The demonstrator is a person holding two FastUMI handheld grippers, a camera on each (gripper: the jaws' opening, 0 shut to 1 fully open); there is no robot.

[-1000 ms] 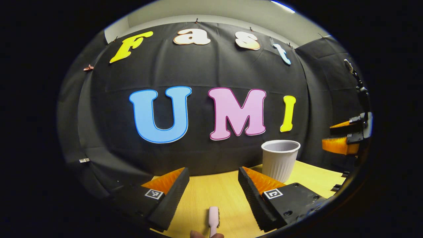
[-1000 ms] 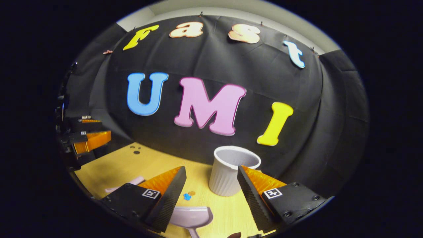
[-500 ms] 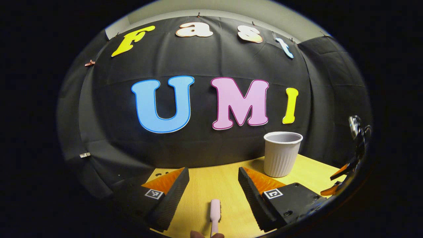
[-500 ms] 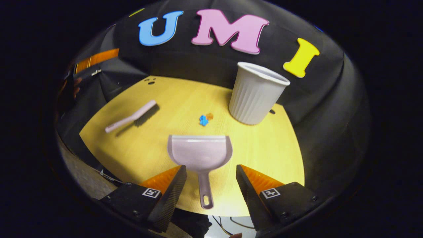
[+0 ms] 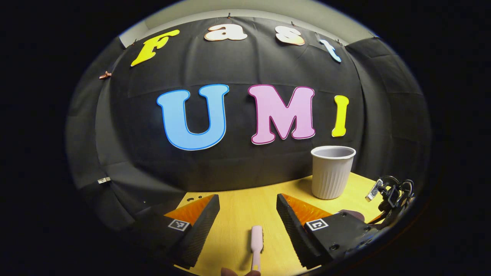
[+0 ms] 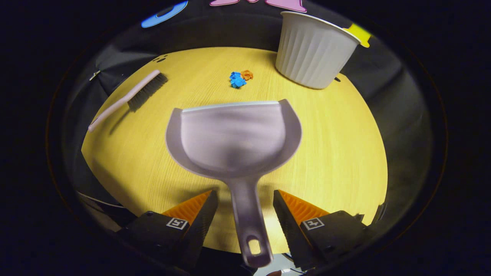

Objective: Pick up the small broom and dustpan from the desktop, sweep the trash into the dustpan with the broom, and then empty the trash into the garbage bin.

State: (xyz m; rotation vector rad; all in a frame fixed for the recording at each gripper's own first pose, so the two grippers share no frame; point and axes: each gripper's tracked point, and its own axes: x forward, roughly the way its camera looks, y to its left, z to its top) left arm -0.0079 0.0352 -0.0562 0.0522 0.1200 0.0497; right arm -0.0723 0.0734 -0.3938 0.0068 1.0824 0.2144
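Note:
In the right gripper view a pale grey dustpan [image 6: 234,138] lies flat on the yellow desktop [image 6: 337,145], its mouth facing away. Its handle [image 6: 248,222] runs back between the fingers of my right gripper [image 6: 244,195], which is open and not touching it. Blue and orange scraps of trash [image 6: 238,78] lie just beyond the pan. The pale pink broom [image 6: 130,97] with dark bristles lies at the left. In the left gripper view the broom's end [image 5: 256,241] lies on the desktop below my open left gripper [image 5: 247,201].
A white ribbed garbage bin [image 6: 312,50] stands upright at the far right of the desktop, also seen as the bin [image 5: 332,172] in the left gripper view. Part of the other gripper's body with cables [image 5: 391,189] shows at the right edge there.
My right gripper has tipped down and closed in on the dustpan, so the handle now lies between its fingers. The left gripper has dropped slightly and stays open.

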